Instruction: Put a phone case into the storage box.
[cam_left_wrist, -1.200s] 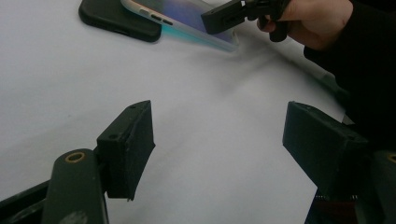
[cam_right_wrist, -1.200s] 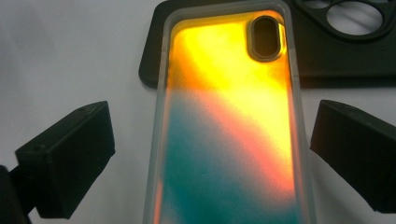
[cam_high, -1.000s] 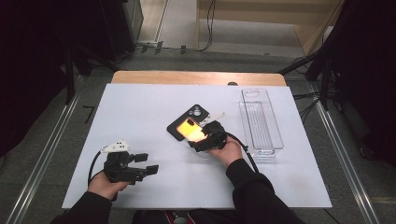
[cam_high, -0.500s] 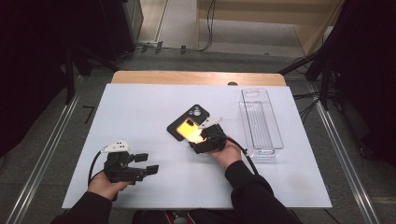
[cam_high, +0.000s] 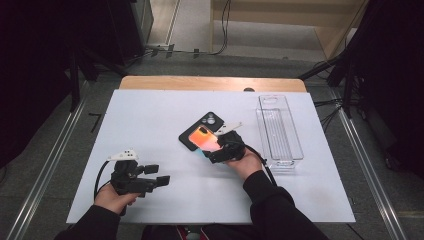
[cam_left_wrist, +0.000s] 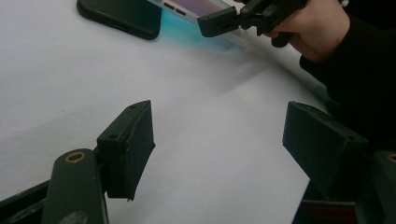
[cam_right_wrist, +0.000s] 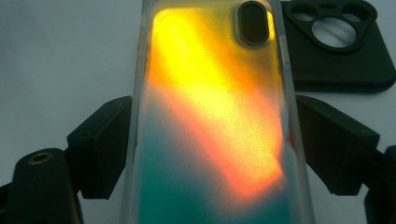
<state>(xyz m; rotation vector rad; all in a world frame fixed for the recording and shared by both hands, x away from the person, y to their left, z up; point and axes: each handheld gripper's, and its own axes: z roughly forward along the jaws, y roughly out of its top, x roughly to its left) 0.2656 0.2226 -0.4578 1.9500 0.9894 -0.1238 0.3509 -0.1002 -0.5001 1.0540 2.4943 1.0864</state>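
From the high view, a translucent phone case with an orange-to-teal gradient (cam_high: 202, 138) lies near the middle of the white table (cam_high: 150, 115), its far end resting over a black phone case with round camera cut-outs (cam_high: 207, 122). The gradient case's long axis runs diagonally, from near right to far left. The right gripper (cam_high: 218, 151) reaches it from the near right, and its jaws, which have just been closing, sit on either side of the case's near end. To the right stands a clear, long rectangular plastic tray (cam_high: 279, 131), its length running near to far. At the near left, well apart from the cases, the left gripper (cam_high: 159, 176) rests in the person's left hand (cam_high: 114, 196), jaws spread with nothing between them.

In the left gripper view, the two black jaws stand wide apart over bare white tabletop. Far off, the black case (cam_left_wrist: 122, 16) and the gradient case's edge (cam_left_wrist: 187, 7) show, with the right gripper (cam_left_wrist: 219, 24) beside them.

In the right gripper view, the gradient case (cam_right_wrist: 212, 116) runs lengthwise away from the camera, its oval camera opening at the far end. The jaws press its two long edges, pinching it. The black case (cam_right_wrist: 341, 51) lies at the far right. No brand, label or writing can be read on either case.
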